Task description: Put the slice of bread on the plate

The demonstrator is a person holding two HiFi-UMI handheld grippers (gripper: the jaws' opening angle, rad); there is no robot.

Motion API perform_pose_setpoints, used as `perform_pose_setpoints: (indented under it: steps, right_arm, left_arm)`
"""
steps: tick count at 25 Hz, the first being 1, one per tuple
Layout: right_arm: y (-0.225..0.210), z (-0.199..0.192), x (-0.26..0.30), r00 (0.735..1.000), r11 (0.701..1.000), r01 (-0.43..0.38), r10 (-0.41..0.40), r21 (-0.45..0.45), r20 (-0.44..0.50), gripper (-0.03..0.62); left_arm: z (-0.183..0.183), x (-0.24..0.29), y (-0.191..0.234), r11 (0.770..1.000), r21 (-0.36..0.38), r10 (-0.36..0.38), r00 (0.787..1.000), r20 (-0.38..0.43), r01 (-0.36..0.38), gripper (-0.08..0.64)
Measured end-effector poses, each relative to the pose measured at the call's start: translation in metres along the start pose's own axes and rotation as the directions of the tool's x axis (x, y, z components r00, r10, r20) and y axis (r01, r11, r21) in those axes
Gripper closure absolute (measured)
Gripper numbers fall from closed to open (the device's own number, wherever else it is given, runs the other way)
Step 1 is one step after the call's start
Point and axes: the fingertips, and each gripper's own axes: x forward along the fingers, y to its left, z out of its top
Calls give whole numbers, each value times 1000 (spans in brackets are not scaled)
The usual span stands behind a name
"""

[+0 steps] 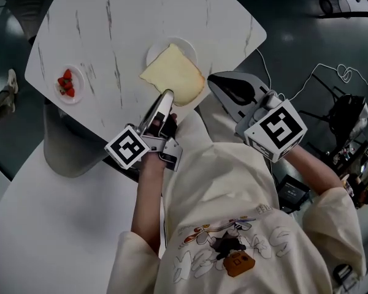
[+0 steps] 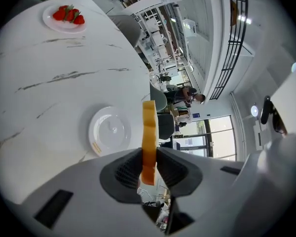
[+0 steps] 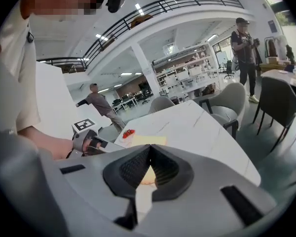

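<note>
A pale yellow slice of bread hangs over the white marble table and covers part of the empty white plate. My left gripper is shut on the slice's near edge. In the left gripper view the bread stands edge-on between the pads, with the plate just below and to its left. My right gripper hovers right of the bread near the table's edge, jaws shut with nothing in them. In the right gripper view the closed tips point toward the bread.
A small plate of strawberries sits at the table's left side, also seen as the strawberry plate far off. A grey chair stands under the near left edge. Cables lie on the floor at the right. People stand in the background.
</note>
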Motion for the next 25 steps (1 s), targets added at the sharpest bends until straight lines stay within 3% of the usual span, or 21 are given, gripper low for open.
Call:
perform_pose_setpoints:
  steps: [6, 9, 13, 17, 25]
  right_arm:
    - [-9, -28, 32, 998, 1000, 9, -7, 20, -61, 588]
    - [-10, -39, 43, 997, 1000, 7, -5, 22, -83, 588]
    - [-13, -47, 54, 995, 999, 11, -7, 38, -100, 588]
    - [-11, -53, 57, 994, 998, 8, -1, 66, -108, 588]
    - [-5, -60, 61, 994, 992, -1, 15, 129, -107, 588]
  left_arm:
    - [-1, 21, 21, 995, -102, 10, 1000, -19, -12, 466]
    - [0, 26, 35, 996, -79, 29, 998, -53, -33, 466]
    - [2, 31, 41, 989, -141, 35, 998, -49, -41, 466]
    - [13, 32, 52, 995, -42, 86, 995, -59, -88, 465]
    - [21, 43, 52, 992, 23, 129, 989, -76, -127, 466]
